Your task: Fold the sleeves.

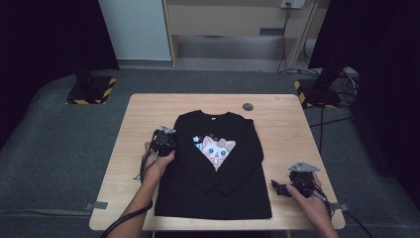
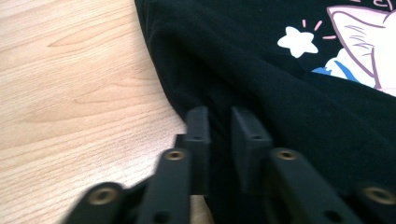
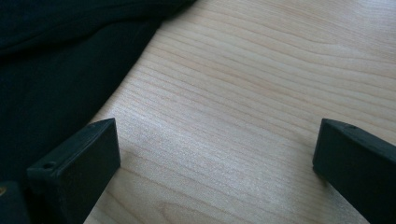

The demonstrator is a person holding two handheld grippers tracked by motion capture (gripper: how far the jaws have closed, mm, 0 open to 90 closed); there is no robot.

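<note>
Grey carpet and black curtains ring the pale wooden table [image 1: 148, 109] where we are folding a black long-sleeved sweatshirt [image 1: 218, 193], laid flat with its collar away from us and both sleeves crossed over a pink cartoon cat print [image 1: 217, 150]. Our left gripper [image 2: 219, 126] has pinched the garment's left edge, a thin fold of black cloth caught between its nearly closed jaws just where fabric meets bare wood. Our right gripper [image 1: 278, 188] rests spread wide on the tabletop just beside the garment's lower right edge, grasping nothing; seen along its jaws, the cloth lies off to the left. The sweatshirt's long axis runs from us toward the far edge, so we judge the next fold must carry the pinched left side rightward across the cat, with the left hand [image 1: 154, 166] plainly the nearer one.
</note>
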